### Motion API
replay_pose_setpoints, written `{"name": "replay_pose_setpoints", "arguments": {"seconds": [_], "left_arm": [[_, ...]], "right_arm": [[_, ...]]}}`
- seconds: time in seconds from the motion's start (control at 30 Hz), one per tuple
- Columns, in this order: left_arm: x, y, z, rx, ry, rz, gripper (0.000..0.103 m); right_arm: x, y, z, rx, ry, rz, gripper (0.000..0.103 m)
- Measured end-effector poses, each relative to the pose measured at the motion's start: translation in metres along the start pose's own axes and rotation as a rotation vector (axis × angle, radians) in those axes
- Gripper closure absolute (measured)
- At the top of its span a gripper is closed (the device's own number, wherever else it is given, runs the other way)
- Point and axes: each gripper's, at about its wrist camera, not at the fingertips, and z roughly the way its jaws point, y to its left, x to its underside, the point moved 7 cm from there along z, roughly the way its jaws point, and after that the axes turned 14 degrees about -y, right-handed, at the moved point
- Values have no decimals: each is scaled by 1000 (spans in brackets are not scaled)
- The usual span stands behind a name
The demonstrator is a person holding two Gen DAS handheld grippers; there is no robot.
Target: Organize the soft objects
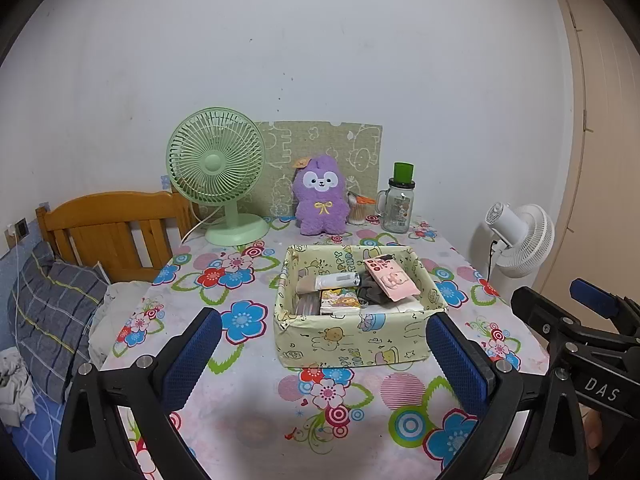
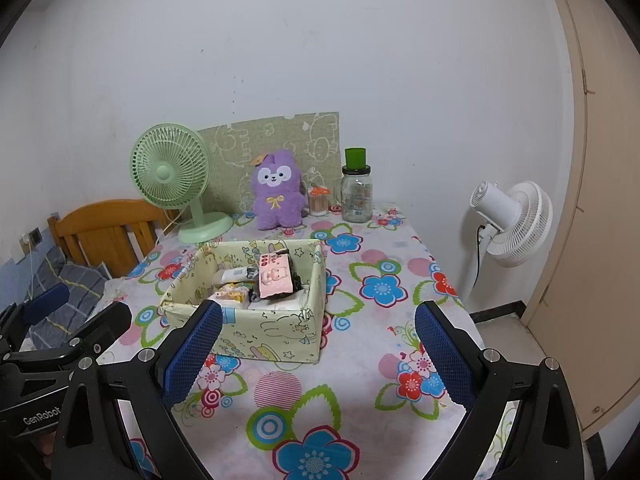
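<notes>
A pale yellow cartoon-print fabric box (image 1: 352, 340) (image 2: 264, 334) sits mid-table on the flowered cloth, holding a pink packet (image 1: 394, 278) (image 2: 274, 278), a white tube, small printed packs and dark soft items. A purple plush toy (image 1: 320, 200) (image 2: 277, 192) stands upright at the table's back against a green board. My left gripper (image 1: 324, 350) is open in front of the box, nothing between its blue pads. My right gripper (image 2: 318, 350) is open too, to the right of the left one, its left pad overlapping the box's near corner in view.
A green desk fan (image 1: 218, 172) (image 2: 172, 176) stands back left. A glass jar with a green lid (image 1: 398, 200) (image 2: 356, 190) and a cup of cotton swabs (image 1: 357, 210) stand back right. A white floor fan (image 2: 508, 220) is right of the table; a bed with wooden headboard (image 1: 108, 228) left.
</notes>
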Motion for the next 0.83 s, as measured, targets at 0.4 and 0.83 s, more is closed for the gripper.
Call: {"name": "replay_pose_setpoints", "arguments": {"seconds": [0.4,0.83], "left_arm": [[-1,1,0,0,-4,4,0],[-1,-2,2,6,-2,7,0]], "right_arm": [[-1,0,-1,1,-1,1,5],[0,-1,-2,8,-3,6,5]]}}
